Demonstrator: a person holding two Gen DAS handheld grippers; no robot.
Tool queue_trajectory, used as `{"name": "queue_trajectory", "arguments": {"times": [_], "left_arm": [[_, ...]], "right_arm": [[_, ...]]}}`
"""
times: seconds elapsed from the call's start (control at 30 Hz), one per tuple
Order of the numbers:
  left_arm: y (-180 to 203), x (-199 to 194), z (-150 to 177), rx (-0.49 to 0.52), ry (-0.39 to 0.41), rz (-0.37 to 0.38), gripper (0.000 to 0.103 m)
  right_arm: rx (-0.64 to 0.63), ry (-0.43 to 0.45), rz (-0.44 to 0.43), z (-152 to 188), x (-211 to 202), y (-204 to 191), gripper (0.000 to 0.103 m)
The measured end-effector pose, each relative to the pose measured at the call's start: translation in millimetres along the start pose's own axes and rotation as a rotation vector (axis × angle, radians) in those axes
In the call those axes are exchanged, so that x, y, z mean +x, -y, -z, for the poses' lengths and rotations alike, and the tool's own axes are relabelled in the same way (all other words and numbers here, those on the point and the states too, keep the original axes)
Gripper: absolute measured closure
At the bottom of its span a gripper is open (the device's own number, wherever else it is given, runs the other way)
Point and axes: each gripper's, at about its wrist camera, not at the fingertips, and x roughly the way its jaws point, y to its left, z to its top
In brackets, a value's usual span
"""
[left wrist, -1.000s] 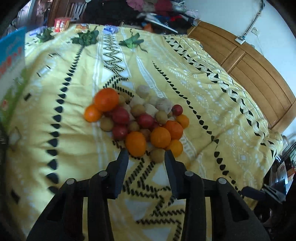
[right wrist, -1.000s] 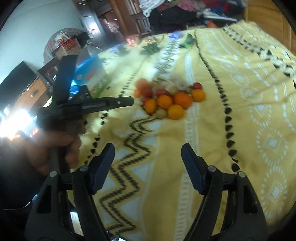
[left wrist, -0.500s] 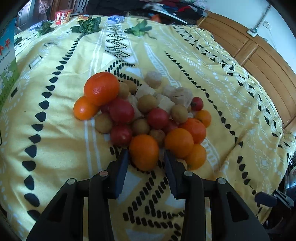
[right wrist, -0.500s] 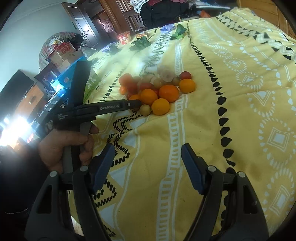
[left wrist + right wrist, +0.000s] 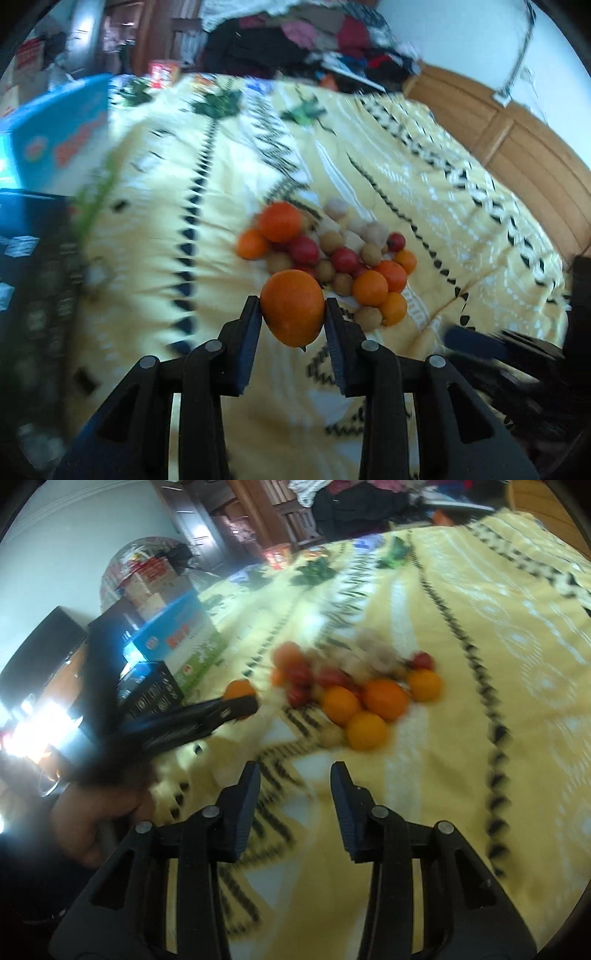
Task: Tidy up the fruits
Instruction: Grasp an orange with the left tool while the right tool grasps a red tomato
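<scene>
The left tongs have just closed on an orange, pads pressing its sides, lifted clear of the bed. The fruit pile lies just beyond (oranges, red and tan fruits). The right tongs, just narrowed, hold nothing; the pile lies ahead, slightly right. No container for the fruit shows.

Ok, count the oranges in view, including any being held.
7. One orange is clamped between the left jaws; two more sit at the far left of the pile and; four along its right side. Others could be hidden underneath.
</scene>
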Motion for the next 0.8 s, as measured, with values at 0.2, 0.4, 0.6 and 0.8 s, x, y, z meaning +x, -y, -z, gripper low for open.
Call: {"name": "queue_trajectory", "arguments": {"times": [0.2, 0.4, 0.6, 0.8], "left_arm": [[-18, -34, -5, -0.014, 0.048, -0.023, 0.068], [-28, -41, -7, -0.023, 0.055, -0.005, 0.068], [-30, -41, -6, -0.028, 0.057, 0.005, 0.068], [-33, -45, -6, -0.040, 0.065, -0.006, 0.068]], "right_arm": [[0.008, -0.053, 0.003, -32, 70, -5, 0.062], [-0.009, -0.092, 0.105, -47, 106, -8, 0.061], [-0.049, -0.112, 0.184, -49, 122, -7, 0.063], [-0.125, -0.100, 0.227, -45, 124, -11, 0.075]]}}
